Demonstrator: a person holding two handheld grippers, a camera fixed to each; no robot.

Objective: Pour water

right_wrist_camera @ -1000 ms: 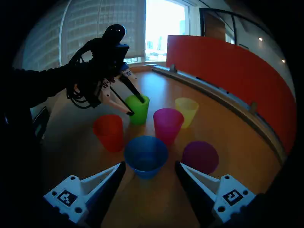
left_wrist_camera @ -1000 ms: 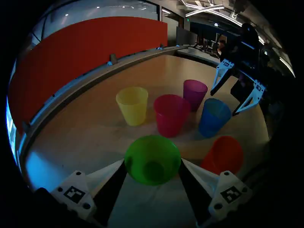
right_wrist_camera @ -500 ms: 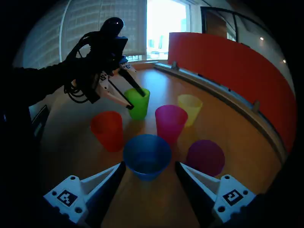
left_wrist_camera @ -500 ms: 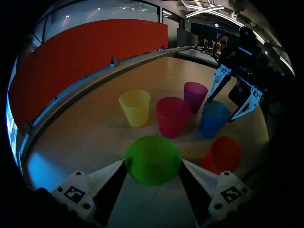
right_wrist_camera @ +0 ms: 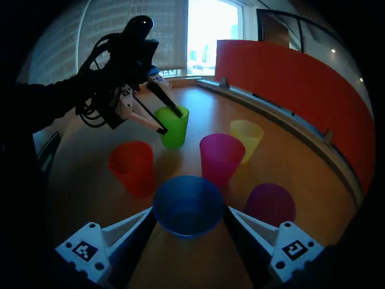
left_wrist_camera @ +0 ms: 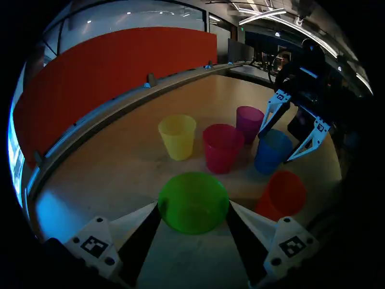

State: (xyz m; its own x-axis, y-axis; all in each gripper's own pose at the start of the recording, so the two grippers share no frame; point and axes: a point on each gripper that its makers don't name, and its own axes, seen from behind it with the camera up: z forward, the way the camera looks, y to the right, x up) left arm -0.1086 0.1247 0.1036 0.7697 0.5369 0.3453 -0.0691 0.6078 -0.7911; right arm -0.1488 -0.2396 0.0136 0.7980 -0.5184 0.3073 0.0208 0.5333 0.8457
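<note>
A green cup sits between the fingers of my left gripper, which is shut on it; in the right gripper view the same gripper clasps the green cup at its rim. A blue cup stands on the table between the fingers of my right gripper, which is open and close on both sides. In the left gripper view the right gripper straddles the blue cup. I cannot tell whether either cup holds water.
On the wooden table stand a yellow cup, a pink cup, a purple cup and an orange cup, close together. A red partition runs along the table's far edge. A person's dark sleeve holds the left gripper.
My right gripper has moved forward, so the blue cup now fills the gap between its fingers. My left gripper has shifted with the green cup still in it.
</note>
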